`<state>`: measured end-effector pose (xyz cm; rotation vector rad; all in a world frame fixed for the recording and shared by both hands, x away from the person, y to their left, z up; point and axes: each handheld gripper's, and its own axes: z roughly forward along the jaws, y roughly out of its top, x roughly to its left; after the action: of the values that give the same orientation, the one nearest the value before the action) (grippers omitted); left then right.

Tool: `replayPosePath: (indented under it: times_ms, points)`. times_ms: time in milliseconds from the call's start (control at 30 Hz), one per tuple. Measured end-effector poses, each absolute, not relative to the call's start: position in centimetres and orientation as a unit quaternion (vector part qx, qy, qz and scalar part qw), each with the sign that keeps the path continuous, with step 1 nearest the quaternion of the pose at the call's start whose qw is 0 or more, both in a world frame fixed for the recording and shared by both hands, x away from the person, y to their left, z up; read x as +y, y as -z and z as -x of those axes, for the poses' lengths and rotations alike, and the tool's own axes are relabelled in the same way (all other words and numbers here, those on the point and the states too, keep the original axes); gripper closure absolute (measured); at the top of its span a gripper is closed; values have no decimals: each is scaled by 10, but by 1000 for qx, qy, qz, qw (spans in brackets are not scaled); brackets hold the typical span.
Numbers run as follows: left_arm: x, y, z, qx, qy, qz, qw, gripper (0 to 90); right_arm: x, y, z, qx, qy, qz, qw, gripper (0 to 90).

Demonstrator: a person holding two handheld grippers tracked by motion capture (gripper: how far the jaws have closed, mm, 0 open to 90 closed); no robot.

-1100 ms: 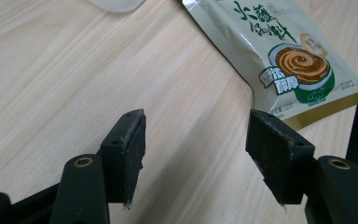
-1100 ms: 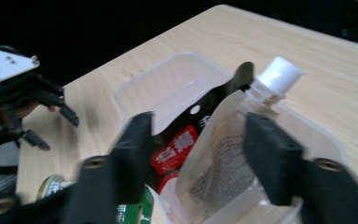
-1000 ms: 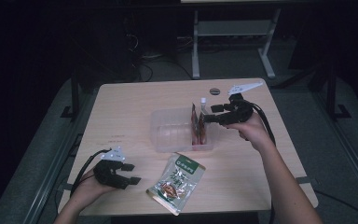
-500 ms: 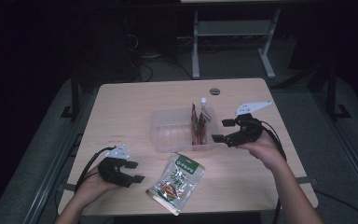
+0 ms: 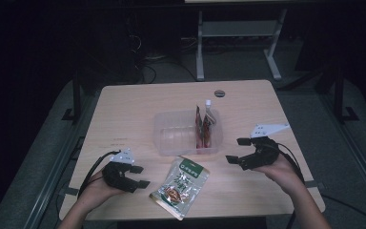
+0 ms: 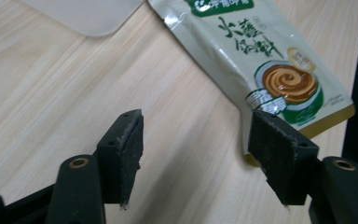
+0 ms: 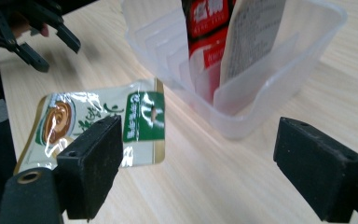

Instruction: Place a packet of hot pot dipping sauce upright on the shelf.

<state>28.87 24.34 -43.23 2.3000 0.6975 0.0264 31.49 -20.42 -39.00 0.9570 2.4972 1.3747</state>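
High view: one wooden desk (image 5: 138, 109) carries one clear plastic bin (image 5: 180, 136) near its centre, with two red packets (image 5: 202, 131) standing upright in the bin's right end and one pale bottle (image 5: 210, 113) with a white cap upright just behind them. One green-and-white snack pouch (image 5: 180, 185) lies flat near the front edge, just in front of the bin. One small dark round fitting (image 5: 219, 93) sits near the back edge. Two hand-held grippers are present: the left gripper (image 5: 139, 176) at the front left corner, jaws spread and empty, close to the pouch's left side but apart from it; the right gripper (image 5: 236, 150) toward the right edge, jaws spread and empty, just right of the bin and up-right of the pouch. Left gripper view: the left gripper (image 6: 200, 158) is released, bare desk between its jaws; the pouch (image 6: 261, 60) lies beyond, its gold-edged end passing behind the right-hand jaw; whether it touches cannot be told. A corner of the bin (image 6: 86, 14) shows at top. Right gripper view: the right gripper (image 7: 198, 170) is released and empty; the pouch (image 7: 98, 123) lies behind its left-hand jaw, the bin (image 7: 242, 79) beyond the gap, the other gripper (image 7: 32, 28) at top left.
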Motion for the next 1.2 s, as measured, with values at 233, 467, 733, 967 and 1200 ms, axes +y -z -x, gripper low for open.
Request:
replayPosePath:
  times_ms: [233, 467, 733, 967, 1200]
  points:
    - [234, 420, -282, 265, -1, -889, 372, 581, -209, 409, -296, 831, -442, -333, 66, 153]
    - [203, 411, -266, 230, 25, -898, 374, 897, -204, 426, -287, 841, -416, -342, 55, 153]
    - [161, 421, -249, 192, 53, -913, 356, 897, -197, 432, -288, 845, -399, -350, 62, 155]
    - [147, 436, -249, 192, 52, -922, 332, 896, -197, 434, -290, 845, -399, -353, 56, 155]
    - [142, 447, -255, 198, 46, -926, 317, 896, -194, 436, -290, 847, -395, -352, 53, 154]
